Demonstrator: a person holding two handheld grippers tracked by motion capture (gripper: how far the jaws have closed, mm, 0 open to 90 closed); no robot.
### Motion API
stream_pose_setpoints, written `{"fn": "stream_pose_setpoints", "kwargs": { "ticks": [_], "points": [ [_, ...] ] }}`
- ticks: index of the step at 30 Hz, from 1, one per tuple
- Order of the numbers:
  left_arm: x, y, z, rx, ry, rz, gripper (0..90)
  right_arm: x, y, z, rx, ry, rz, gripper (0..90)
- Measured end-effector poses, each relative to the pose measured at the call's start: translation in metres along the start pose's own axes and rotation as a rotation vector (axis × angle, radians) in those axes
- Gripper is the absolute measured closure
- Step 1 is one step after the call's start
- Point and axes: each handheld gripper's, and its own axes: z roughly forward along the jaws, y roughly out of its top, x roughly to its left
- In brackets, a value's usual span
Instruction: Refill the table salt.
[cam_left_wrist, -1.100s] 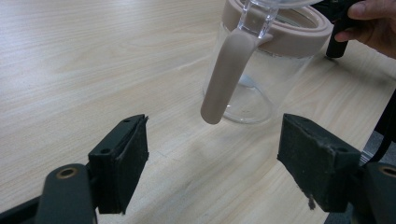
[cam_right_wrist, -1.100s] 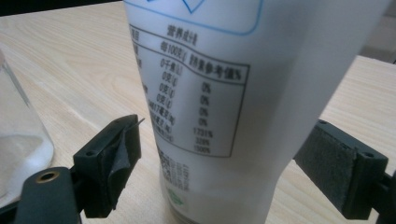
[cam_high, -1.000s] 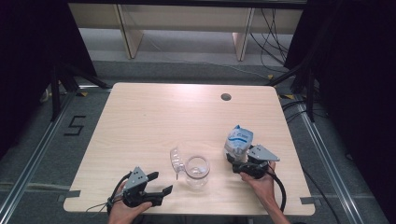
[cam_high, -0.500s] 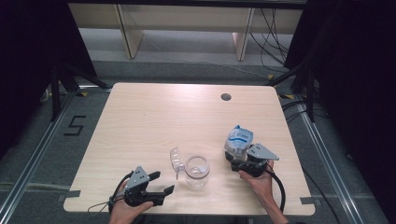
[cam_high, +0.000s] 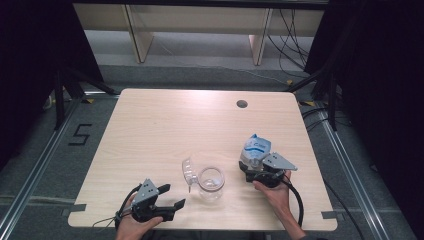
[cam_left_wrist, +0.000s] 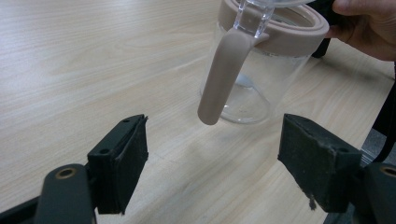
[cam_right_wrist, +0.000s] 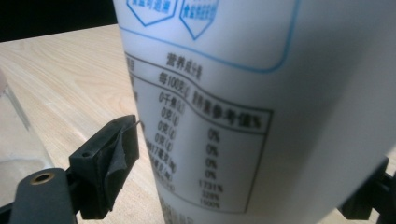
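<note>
A clear glass jar (cam_high: 210, 183) stands near the table's front edge, its hinged lid (cam_high: 188, 173) swung open to the left. In the left gripper view the jar (cam_left_wrist: 252, 88) has a beige rim and a hanging beige latch (cam_left_wrist: 223, 74). My left gripper (cam_high: 174, 196) (cam_left_wrist: 215, 170) is open and points at the jar, a short way off. A white and blue pouch (cam_high: 255, 149) stands upright to the jar's right. My right gripper (cam_high: 252, 171) (cam_right_wrist: 252, 177) is open, and the pouch (cam_right_wrist: 261, 79) stands between its jaws; the right jaw is mostly hidden behind it.
The wooden table (cam_high: 165, 130) has a round cable hole (cam_high: 242, 104) at the back right. Beyond the jar, the other hand (cam_left_wrist: 364, 23) is at the top right of the left gripper view. Dark curtains and shelving stand past the table.
</note>
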Motion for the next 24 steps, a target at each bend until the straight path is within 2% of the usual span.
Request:
{"fn": "stream_pose_setpoints", "kwargs": {
  "ticks": [3, 4, 6, 9, 16, 17, 19, 21, 24],
  "points": [
    [-0.0009, 0.0008, 0.0003, 0.004, 0.0, 0.013, 23.4, 0.0012, 0.0003, 0.0009, 0.003, -0.007, -0.01, 15.6],
    [-0.0014, 0.0005, 0.0012, 0.004, -0.004, 0.012, 23.4, 0.0029, 0.0003, 0.0009, 0.007, -0.006, 0.006, 15.7],
    [-0.0007, 0.0012, 0.0001, 0.019, 0.0, 0.037, 23.4, 0.0023, 0.0007, 0.0033, 0.005, 0.007, -0.011, 16.1],
    [-0.0009, 0.0004, 0.0012, 0.009, -0.002, 0.017, 23.4, 0.0022, 0.0012, 0.0047, 0.008, 0.008, -0.006, 17.2],
    [-0.0005, 0.0008, 0.0012, 0.012, -0.013, 0.039, 23.4, 0.0005, 0.002, 0.007, -0.004, -0.014, -0.024, 23.6],
    [-0.0018, 0.0005, 0.0012, 0.011, -0.011, 0.02, 23.3, 0.0006, 0.002, 0.0069, -0.003, -0.016, -0.014, 25.2],
    [-0.0025, 0.0006, 0.0009, 0.012, -0.011, 0.021, 23.2, 0.0, 0.0022, 0.0071, 0.012, 0.005, 0.0, 29.0],
    [-0.0027, 0.0006, 0.0011, 0.012, -0.011, 0.022, 23.2, 0.0002, 0.0022, 0.0074, 0.012, -0.002, 0.001, 30.7],
    [-0.0026, 0.0005, 0.0009, 0.012, -0.01, 0.021, 23.1, -0.0006, 0.0023, 0.0069, 0.016, 0.011, -0.002, 35.1]
  ]
}}
